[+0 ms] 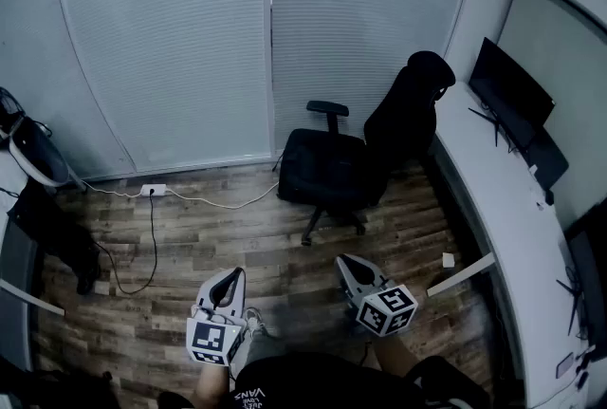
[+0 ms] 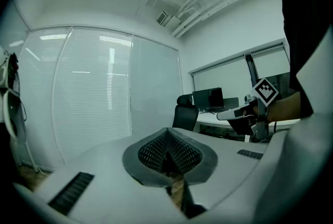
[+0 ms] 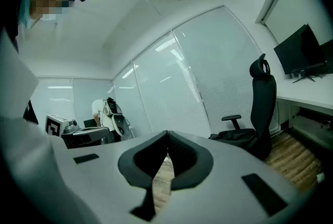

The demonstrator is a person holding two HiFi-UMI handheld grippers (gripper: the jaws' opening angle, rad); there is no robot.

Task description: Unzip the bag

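Head view shows left hand-held gripper (image 1: 229, 276) and right hand-held gripper (image 1: 345, 262), jaws together, empty, above wooden floor (image 1: 190, 232).

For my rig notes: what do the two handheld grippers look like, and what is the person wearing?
Both the left gripper and the right gripper have pale grey shells tapering to a point, with dark pads lining the jaws; the left's pads show a fine mesh texture. Each carries a white cube printed with black square markers. The person wears a black top.
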